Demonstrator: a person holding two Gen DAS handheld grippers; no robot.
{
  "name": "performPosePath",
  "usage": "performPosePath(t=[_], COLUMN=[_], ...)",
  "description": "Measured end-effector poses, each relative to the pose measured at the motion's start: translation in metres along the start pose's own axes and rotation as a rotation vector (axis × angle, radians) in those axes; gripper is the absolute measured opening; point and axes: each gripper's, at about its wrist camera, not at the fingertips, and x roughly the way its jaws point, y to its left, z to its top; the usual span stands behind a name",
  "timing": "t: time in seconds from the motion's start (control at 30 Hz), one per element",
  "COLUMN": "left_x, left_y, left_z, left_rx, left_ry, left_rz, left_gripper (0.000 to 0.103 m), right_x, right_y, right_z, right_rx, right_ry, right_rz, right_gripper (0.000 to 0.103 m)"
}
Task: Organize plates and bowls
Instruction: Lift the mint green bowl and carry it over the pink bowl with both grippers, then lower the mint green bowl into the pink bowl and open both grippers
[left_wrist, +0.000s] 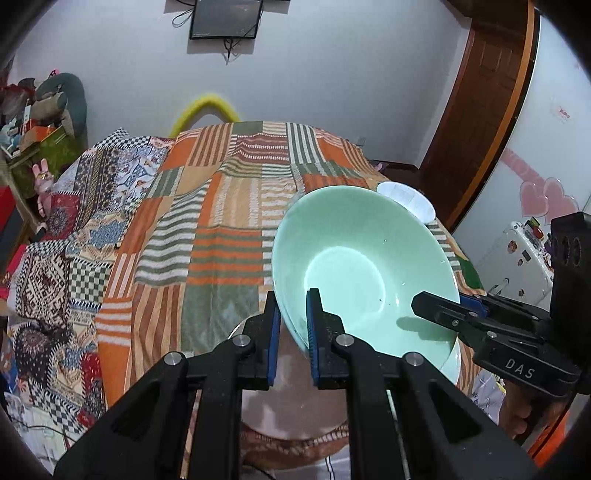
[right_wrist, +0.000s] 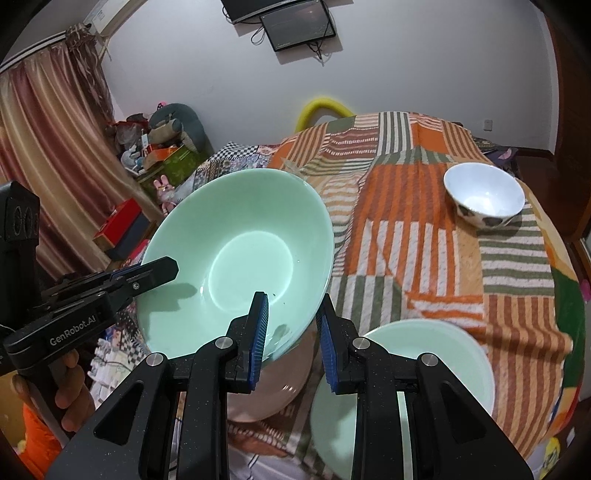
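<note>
A large mint-green bowl (left_wrist: 354, 258) is held tilted in the air above the table. My left gripper (left_wrist: 293, 332) is shut on its near-left rim. My right gripper (right_wrist: 291, 328) straddles the opposite rim, its jaws a little apart around the edge; it also shows in the left wrist view (left_wrist: 447, 310). The same bowl fills the right wrist view (right_wrist: 240, 258). Beneath it lies a pinkish plate (right_wrist: 273, 387), also in the left wrist view (left_wrist: 291, 402). A mint-green plate (right_wrist: 406, 369) lies to its right. A small white bowl (right_wrist: 484, 199) with dark spots stands farther back.
The table is covered by an orange, green and white striped patchwork cloth (left_wrist: 221, 229). A yellow chair back (left_wrist: 205, 110) stands at the far edge. Boxes and soft toys (left_wrist: 40, 122) are piled at the left; a wooden door (left_wrist: 480, 110) is at the right.
</note>
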Motion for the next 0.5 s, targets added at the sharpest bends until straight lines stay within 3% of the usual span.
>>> performPosePath(t=[0.5], left_x=[0.026], left_y=[0.031], left_z=[-0.045], left_rx=[-0.07], left_ry=[0.111], left_rz=[0.024], left_gripper=[0.012], right_x=[0.028], right_y=[0.013], right_z=[-0.038], right_rx=[0.004], right_ry=[0.104], right_rz=[0.024], right_gripper=[0.024])
